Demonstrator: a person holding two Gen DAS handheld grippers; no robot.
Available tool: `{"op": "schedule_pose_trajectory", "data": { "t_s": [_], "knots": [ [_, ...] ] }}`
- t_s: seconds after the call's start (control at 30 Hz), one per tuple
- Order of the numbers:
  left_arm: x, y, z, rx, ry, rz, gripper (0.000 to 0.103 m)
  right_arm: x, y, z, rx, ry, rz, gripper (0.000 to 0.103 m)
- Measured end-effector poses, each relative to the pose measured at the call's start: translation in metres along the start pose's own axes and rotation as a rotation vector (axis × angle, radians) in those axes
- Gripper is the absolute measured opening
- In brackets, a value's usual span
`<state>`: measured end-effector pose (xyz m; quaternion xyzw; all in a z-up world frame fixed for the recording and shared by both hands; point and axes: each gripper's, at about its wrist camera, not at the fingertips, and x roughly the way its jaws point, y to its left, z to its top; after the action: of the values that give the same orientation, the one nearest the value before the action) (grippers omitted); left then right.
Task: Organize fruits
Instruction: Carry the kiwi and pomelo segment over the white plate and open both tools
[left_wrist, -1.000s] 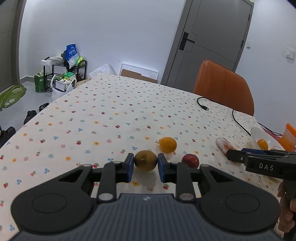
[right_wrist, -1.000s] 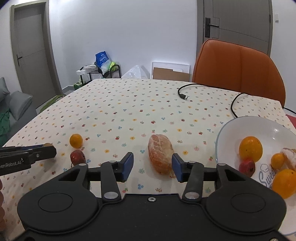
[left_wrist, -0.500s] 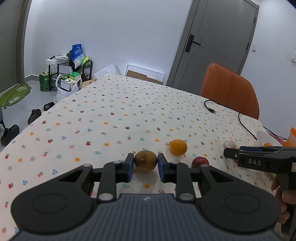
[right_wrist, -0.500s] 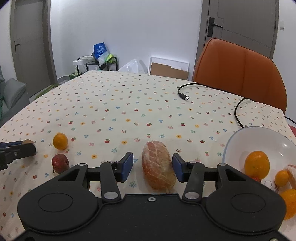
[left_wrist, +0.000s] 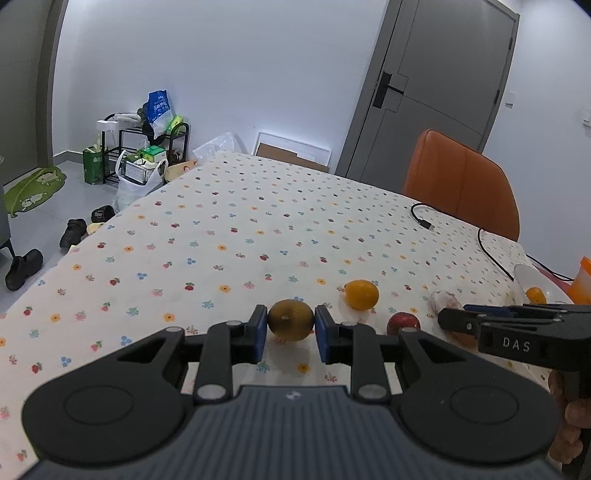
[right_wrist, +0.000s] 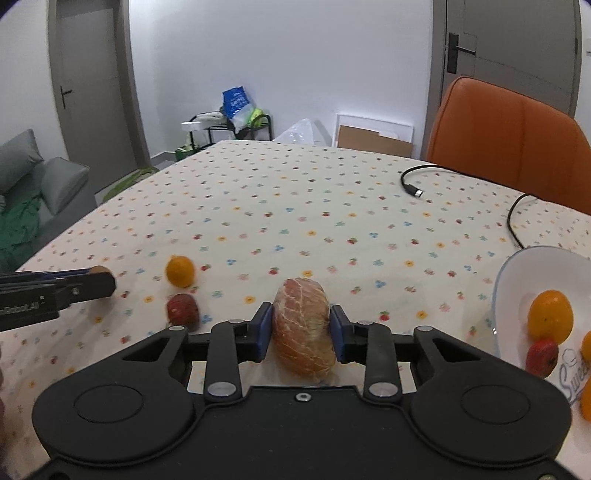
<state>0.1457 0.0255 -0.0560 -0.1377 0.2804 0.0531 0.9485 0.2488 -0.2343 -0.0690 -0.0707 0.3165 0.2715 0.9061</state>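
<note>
Left wrist view: our left gripper (left_wrist: 290, 328) is clamped on the brown fruit (left_wrist: 290, 319), while the right gripper (right_wrist: 301, 331) squeezes the peeled citrus (right_wrist: 303, 329), probably both headed for the white bowl (right_wrist: 517, 273).

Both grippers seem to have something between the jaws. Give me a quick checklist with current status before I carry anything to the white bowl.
1. Left gripper closed on the round brownish-yellow fruit: ok, both blue pads touch its sides.
2. Right gripper closed on the peeled, netted orange citrus: ok, pads flank it closely.
3. Either fruit lifted off the spotted tablecloth: cannot tell.
4. Room in the white bowl: ok, its near-left part is bare; oranges and a red fruit sit further right.
5. Path for the left gripper: not ok, the small orange fruit, the small red fruit and the right gripper lie between it and the bowl.
6. Black cable: ok, behind the bowl.
</note>
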Motion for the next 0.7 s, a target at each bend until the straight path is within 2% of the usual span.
{"op": "schedule_pose_trajectory", "data": {
  "t_s": [0.37, 0.7],
  "knots": [
    [-0.017, -0.016, 0.003, 0.03, -0.029, -0.023, 0.026, -0.033, 0.0, -0.003, 0.014, -0.064, 0.025, 0.03],
    [-0.026, -0.035, 0.004, 0.061, -0.048, -0.048, 0.026, -0.063, -0.012, -0.006, 0.036, -0.114, 0.004, 0.03]
  ]
}}
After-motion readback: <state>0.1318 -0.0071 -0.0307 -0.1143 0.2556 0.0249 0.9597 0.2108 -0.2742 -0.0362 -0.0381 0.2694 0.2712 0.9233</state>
